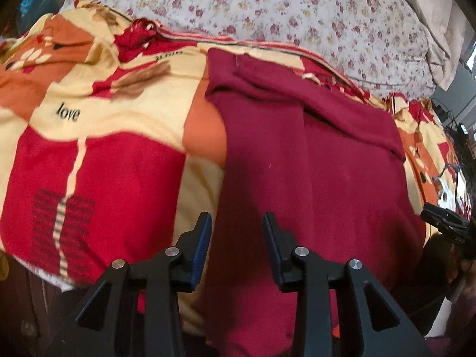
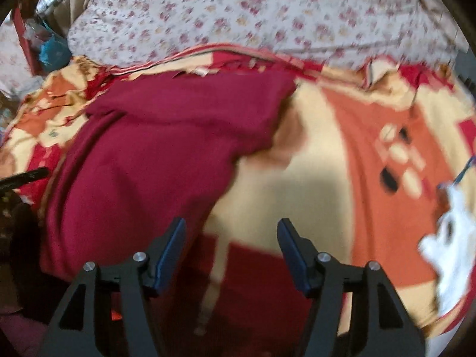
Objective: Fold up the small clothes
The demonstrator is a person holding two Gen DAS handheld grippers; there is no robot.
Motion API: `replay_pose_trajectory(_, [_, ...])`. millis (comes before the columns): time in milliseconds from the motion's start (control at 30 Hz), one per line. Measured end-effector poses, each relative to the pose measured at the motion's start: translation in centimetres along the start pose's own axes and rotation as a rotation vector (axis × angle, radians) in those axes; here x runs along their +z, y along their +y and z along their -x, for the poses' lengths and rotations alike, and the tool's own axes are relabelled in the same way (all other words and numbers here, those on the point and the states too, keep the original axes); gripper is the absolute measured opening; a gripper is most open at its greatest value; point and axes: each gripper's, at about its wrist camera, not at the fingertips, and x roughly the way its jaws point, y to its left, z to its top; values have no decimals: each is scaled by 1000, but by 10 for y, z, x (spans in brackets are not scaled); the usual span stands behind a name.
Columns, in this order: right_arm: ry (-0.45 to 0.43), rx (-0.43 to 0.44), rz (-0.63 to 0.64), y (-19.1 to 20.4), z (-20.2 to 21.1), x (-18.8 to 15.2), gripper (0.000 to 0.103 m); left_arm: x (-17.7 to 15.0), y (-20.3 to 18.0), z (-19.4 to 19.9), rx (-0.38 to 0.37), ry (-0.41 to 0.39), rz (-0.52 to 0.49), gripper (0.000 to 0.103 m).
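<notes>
Left gripper (image 1: 237,223) released, jaws apart, empty, above near left edge of maroon garment (image 1: 312,160). Right gripper (image 2: 231,232) also released and empty, just right of garment (image 2: 154,154), over patterned blanket (image 2: 372,163). Garment lies on blanket (image 1: 104,136). Left view alone shows "love" print (image 1: 67,113); right view alone shows white cloth (image 2: 455,238). Floral sheet (image 1: 267,9) lies beyond.

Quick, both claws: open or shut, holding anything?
Left claw: open, empty, above the maroon garment.
Right claw: open, empty, over the patterned blanket beside the garment.
</notes>
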Motion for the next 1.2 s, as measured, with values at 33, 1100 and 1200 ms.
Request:
replay_pose_trajectory(33, [13,36,-10,0,-2,-4,67,-4,1,0,2,7,4,15])
replay_pose_trajectory(1100, [237,241,46,14,-9,-81,60,-91,15,-22,-19,188,89,15])
replay_pose_trajectory(1200, [305,227,35,22,-32,-95,64,-96,13,-27,-17,211,89,15])
